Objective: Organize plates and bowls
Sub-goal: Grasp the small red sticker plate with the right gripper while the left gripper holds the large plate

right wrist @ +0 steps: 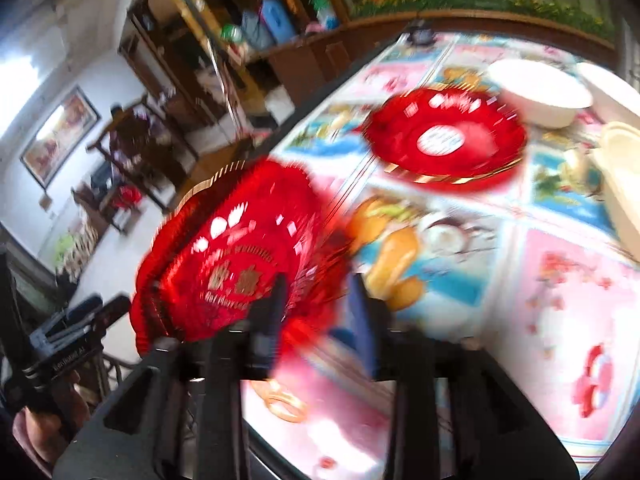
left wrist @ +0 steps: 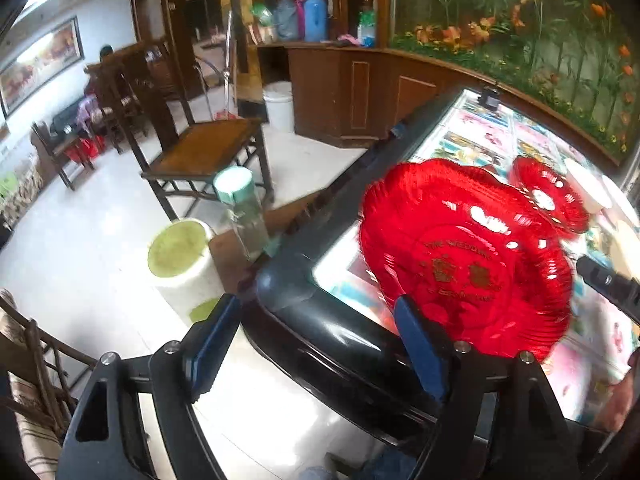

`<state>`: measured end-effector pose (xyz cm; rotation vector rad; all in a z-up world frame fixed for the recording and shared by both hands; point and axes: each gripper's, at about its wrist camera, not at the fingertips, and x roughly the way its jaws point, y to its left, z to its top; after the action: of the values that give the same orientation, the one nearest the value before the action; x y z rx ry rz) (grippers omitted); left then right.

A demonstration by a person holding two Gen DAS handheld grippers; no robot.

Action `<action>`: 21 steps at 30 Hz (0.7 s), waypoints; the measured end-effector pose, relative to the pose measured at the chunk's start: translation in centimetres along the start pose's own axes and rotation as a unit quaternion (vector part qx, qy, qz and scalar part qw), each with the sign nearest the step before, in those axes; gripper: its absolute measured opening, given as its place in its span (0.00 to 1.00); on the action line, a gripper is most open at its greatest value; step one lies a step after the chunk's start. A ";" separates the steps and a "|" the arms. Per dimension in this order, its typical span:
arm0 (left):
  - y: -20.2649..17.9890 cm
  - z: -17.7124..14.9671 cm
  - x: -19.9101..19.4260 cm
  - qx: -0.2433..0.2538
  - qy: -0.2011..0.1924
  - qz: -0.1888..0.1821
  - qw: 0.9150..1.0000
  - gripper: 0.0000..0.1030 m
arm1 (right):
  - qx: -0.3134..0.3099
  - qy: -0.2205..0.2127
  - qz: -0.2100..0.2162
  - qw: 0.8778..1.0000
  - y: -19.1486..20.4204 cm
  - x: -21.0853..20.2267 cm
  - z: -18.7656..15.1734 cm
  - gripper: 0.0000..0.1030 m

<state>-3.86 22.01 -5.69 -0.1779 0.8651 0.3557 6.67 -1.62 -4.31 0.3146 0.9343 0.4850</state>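
— Blue-padded fingers of the right gripper [right wrist: 320,308] are pinching the near rim of the scalloped red plastic plate with gold lettering [right wrist: 236,256], one finger inside the dish and one behind it. It hangs tilted, half out past the table's edge.

— And the left gripper [left wrist: 316,344]?

— Spread wide, nothing between the pads. Its right finger sits close beside that same plate's rim, but I can't tell whether it touches.

— How far along would you say they are?

— Early, I'd judge. A second red scalloped plate with a gold rim [right wrist: 444,140] lies flat farther in on the glass-topped table over cartoon pictures [right wrist: 560,320]. Beyond it sits a white oval bowl [right wrist: 540,96], and pale cream dishes [right wrist: 620,184] are at the right edge. Nothing I can see is stacked yet, though the blur hides detail.

— Room to move?

— Plenty of bare tabletop between the held plate and the flat one. The black rounded table edge [left wrist: 320,320] is the thing to mind. A clear bottle with a mint-green cap [left wrist: 244,216] stands just off the corner, and a white bin with a green liner [left wrist: 180,256] is on the floor below.
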 end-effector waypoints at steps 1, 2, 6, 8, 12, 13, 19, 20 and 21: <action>-0.2 -0.1 0.0 -0.002 0.008 -0.010 1.000 0.77 | 0.011 -0.008 0.008 1.000 -0.5 -0.4 0.1 0.54; -0.7 0.0 0.1 0.001 0.017 -0.016 1.000 0.77 | 0.020 -0.013 0.011 1.000 -0.8 -0.7 0.3 0.54; -1.5 -0.1 -2.0 0.022 -0.010 -0.007 1.000 0.77 | 0.011 -0.041 -0.005 0.999 -1.7 -2.4 0.9 0.54; -1.7 0.5 -3.9 0.022 -0.040 -0.012 0.999 0.77 | 0.019 -0.058 -0.016 0.998 -3.0 -3.5 1.1 0.54; -3.7 3.1 -6.3 0.019 -0.068 -0.089 0.994 0.80 | 0.070 -0.071 -0.024 0.995 -6.5 -4.7 2.1 0.54; -4.4 3.8 -6.2 0.016 -0.064 -0.106 0.992 0.80 | 0.086 -0.073 -0.023 0.993 -7.3 -4.8 2.6 0.54; -11.7 10.1 0.1 -0.021 0.065 -0.219 0.973 0.80 | 0.187 -0.066 0.016 0.980 -12.1 -4.6 6.1 0.54; -12.7 11.0 1.2 -0.025 0.079 -0.225 0.971 0.80 | 0.202 -0.061 0.025 0.977 -12.8 -4.2 6.7 0.54; -13.7 11.9 2.5 -0.030 0.095 -0.228 0.969 0.80 | 0.213 -0.057 0.033 0.975 -13.2 -3.7 7.2 0.54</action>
<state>11.22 13.44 0.10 -0.4628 0.9725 -0.0682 14.22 -15.16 -3.79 0.7571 0.9136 0.3201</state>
